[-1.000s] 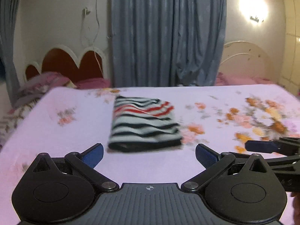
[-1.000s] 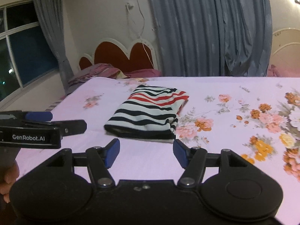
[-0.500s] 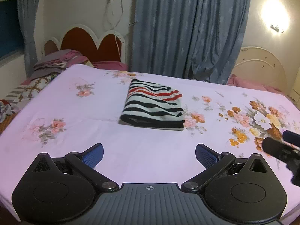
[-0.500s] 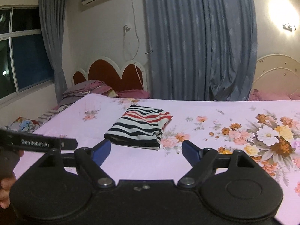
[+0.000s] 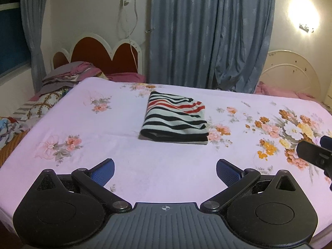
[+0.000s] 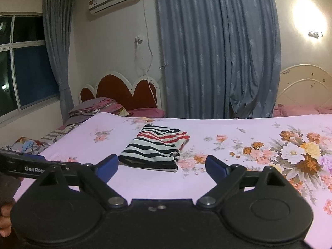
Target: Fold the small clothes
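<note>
While your left gripper (image 5: 165,171) hovered wide open and empty over the pink floral bedsheet (image 5: 128,145), the folded black, white and red striped garment (image 5: 174,118) lay flat mid-bed, well beyond its blue fingertips (image 5: 103,171). From the right wrist, your right gripper (image 6: 161,167) was likewise spread wide, holding nothing, with the garment (image 6: 155,149) resting just past it.

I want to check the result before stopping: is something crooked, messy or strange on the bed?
Nothing stands out. The striped garment lies folded in a compact rectangle on the floral bedsheet, and both the left gripper and right gripper are open and clear of it.
</note>
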`<state>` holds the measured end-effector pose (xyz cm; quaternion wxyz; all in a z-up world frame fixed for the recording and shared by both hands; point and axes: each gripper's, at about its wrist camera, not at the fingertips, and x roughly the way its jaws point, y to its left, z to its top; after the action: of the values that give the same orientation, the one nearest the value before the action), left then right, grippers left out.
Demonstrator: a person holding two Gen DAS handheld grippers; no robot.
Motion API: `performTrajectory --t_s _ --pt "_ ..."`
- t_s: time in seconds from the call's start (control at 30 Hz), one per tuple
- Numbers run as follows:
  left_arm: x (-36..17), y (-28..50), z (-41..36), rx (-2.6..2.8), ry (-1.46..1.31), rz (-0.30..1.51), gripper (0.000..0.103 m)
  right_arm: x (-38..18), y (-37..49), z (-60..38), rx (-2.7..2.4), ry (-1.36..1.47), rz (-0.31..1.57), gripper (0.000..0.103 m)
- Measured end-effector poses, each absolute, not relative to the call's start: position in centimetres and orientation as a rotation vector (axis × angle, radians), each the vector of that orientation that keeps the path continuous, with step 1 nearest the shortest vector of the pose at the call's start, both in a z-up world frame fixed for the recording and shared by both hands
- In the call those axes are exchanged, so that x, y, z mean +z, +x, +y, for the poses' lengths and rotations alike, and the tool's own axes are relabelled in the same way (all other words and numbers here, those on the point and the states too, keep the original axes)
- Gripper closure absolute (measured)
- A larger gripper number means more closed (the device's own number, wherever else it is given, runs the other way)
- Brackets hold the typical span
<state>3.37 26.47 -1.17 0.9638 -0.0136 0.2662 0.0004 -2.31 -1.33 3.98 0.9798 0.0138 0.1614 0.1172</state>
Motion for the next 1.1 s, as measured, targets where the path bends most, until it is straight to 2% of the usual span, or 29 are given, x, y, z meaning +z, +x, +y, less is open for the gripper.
performTrajectory --t_s 1.1 --pt "-1.66 3.61 26.61 0.012 -0.020 0.553 0.000 3.89 -2.09 -1.10 0.235 0.045 0.344 0.012"
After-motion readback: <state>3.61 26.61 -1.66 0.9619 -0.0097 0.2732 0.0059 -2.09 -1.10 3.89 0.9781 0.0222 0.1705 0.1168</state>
